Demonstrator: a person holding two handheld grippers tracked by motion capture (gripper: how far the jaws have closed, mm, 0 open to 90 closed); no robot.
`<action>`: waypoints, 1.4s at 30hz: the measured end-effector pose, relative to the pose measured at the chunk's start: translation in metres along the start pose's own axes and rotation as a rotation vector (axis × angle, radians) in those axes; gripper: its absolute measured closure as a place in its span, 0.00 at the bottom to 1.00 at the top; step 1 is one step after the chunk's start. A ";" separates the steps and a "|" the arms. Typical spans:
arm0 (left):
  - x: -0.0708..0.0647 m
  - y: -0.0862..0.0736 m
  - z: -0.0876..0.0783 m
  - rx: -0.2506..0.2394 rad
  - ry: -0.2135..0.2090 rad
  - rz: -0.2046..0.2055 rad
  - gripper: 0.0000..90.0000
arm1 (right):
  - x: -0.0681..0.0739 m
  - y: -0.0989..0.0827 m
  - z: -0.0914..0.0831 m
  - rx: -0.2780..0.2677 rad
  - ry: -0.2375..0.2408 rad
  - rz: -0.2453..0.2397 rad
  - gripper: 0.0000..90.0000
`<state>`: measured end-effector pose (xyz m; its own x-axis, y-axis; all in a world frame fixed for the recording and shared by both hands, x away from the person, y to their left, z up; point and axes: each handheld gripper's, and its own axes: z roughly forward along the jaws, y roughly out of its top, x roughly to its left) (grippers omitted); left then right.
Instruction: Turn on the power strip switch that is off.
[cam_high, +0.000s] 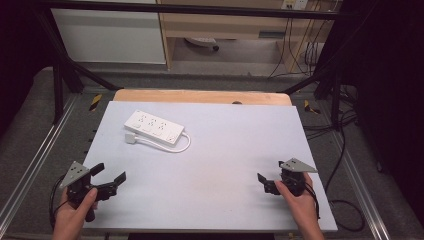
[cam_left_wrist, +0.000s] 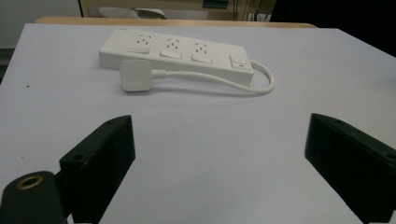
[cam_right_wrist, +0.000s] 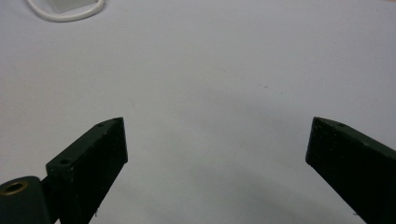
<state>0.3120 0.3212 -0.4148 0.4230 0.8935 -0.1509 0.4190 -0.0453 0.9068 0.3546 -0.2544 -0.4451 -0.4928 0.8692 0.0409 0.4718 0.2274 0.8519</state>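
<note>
A white power strip (cam_high: 155, 128) is seen lying flat on the far left part of the pale tabletop (cam_high: 225, 165), its sockets facing up and its switch at the end where the cord leaves. The cord (cam_left_wrist: 243, 84) is looped round from that end and run back along the near side of the strip, so that the plug (cam_left_wrist: 136, 74) is laid face down just beside the strip's near edge, unplugged and within easy reach from the person's side. The left gripper (cam_high: 109, 179) is held low over the near left corner of the tabletop, its jaws spread wide apart and nothing between them; in the left gripper view it is pointed straight at the plug and strip, which suggests a reach toward them is being prepared. The right gripper (cam_high: 267, 182) is kept at the near right, well apart from the strip, its jaws likewise wide apart and empty, with bare tabletop ahead of it and the cord's loop (cam_right_wrist: 65, 13) caught at the upper left of the right gripper view. No box, tray or other container is seen on the tabletop; the strip's three sockets are all unoccupied.
</note>
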 end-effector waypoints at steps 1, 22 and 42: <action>0.000 0.000 0.000 0.001 -0.001 0.001 0.09 | 0.000 0.000 0.000 0.000 0.003 -0.003 0.07; -0.001 0.003 -0.004 -0.024 -0.021 -0.003 0.09 | 0.005 0.001 -0.001 -0.027 0.022 0.004 0.04; 0.002 0.046 0.012 -0.025 -0.017 0.022 0.09 | 0.009 0.003 -0.002 -0.041 0.036 -0.005 0.04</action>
<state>0.3421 0.3154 -0.3777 0.4455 0.8847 -0.1371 0.3891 -0.0534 0.9197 0.3500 -0.2467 -0.4417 -0.5217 0.8514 0.0549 0.4392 0.2129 0.8728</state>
